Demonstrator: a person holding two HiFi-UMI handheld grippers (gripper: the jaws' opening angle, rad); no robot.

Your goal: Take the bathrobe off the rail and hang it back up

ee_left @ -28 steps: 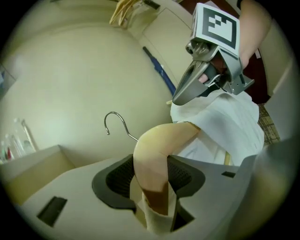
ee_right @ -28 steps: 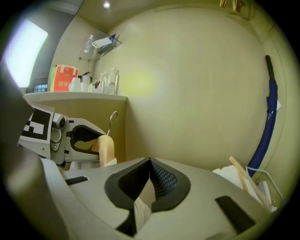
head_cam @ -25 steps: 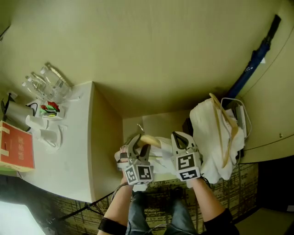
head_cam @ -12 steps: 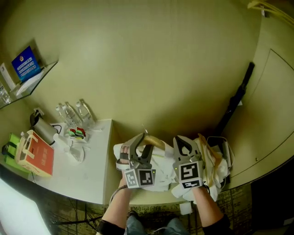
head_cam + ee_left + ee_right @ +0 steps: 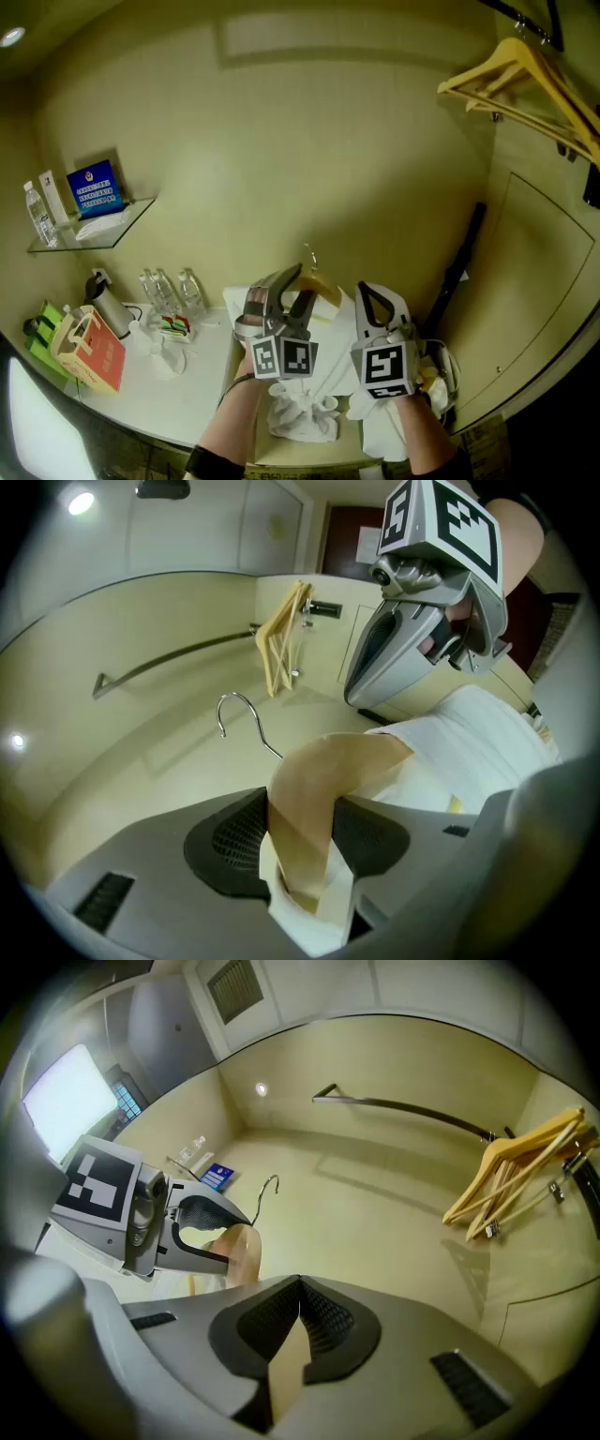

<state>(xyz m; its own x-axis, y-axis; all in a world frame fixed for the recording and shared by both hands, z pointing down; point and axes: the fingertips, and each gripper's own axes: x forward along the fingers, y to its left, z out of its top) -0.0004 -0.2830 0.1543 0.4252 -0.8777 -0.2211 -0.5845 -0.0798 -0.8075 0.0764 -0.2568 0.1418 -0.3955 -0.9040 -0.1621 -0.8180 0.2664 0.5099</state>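
Wooden hanger (image 5: 322, 284) and white bathrobe (image 5: 302, 414) are sitting far higher than a second ago. Then we were holding them low beside the counter (image 5: 187, 394). Now we are holding them up in front of the wall, with the robe bunching below our grippers. The spare hangers (image 5: 525, 80) and the glass shelf (image 5: 94, 232) with its blue sign (image 5: 94, 187) are also showing in the head view, where a second ago they were out of frame.

Only the gripper views are showing the grips. Our left gripper (image 5: 300, 829) is clamping one shoulder of the hanger together with a fold of robe cloth. Our right gripper (image 5: 298, 1309) is pinching shut on a thin tan edge of the hanger. Those views are also showing the long rail (image 5: 178, 653) running along the wall ahead, with the hanger's metal hook (image 5: 239, 714) standing free, well apart from it. The head view alone is showing the counter and its bottles (image 5: 173, 286).
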